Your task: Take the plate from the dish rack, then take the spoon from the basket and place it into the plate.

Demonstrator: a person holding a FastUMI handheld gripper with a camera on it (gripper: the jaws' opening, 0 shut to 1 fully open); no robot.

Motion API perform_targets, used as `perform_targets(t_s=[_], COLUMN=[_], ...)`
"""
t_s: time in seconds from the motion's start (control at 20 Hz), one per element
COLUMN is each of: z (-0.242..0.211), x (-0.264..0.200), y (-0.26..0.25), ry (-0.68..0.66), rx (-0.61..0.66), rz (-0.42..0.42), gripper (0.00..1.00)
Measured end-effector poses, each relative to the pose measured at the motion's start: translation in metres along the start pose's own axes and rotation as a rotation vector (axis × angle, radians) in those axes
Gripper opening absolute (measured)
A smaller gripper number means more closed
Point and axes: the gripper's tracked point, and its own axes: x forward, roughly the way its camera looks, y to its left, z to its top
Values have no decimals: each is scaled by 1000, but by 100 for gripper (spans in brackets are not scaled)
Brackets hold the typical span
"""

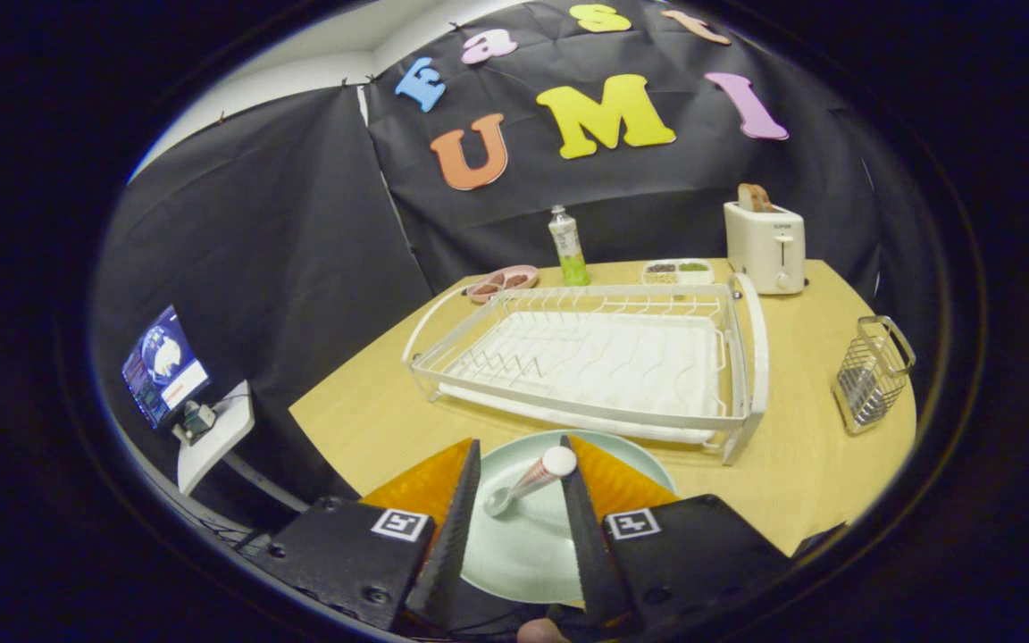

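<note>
Fingers (519,464) standing released and spread apart above the plate (523,545), gripping nothing. Spoon (528,482) lying in the plate between the two fingers, bowl end resting on the plate's surface and handle end pointing up toward the right finger, close to it though contact cannot be told. Plate sitting flat on the worktop (800,464), just in front of the dish rack (595,357) and apart from it, judged to be set there so the spoon could be dropped in from above. Dish rack showing bare slots, no dishes standing in it. Wire basket (872,371) standing well apart on the worktop beyond the right finger, holding no visible cutlery. Toaster (766,246), bottle (569,246), pink dish (503,281) and snack tray (677,271) lining the far edge behind the rack. Small screen (163,366) glowing beside the worktop. Task judged essentially finished, both steps appearing done.
</note>
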Motion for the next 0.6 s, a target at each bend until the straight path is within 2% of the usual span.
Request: perform_targets(t_s=[0.05,0.15,0.35,0.6], z=[5,11,27,51], x=[-4,-10,-26,-64], y=[-4,-13,-24,-37], ry=[-18,-58,-153,-318], rx=[-6,-21,-65,-118], rz=[-16,-56,-140,-248], gripper=[71,81,98,100])
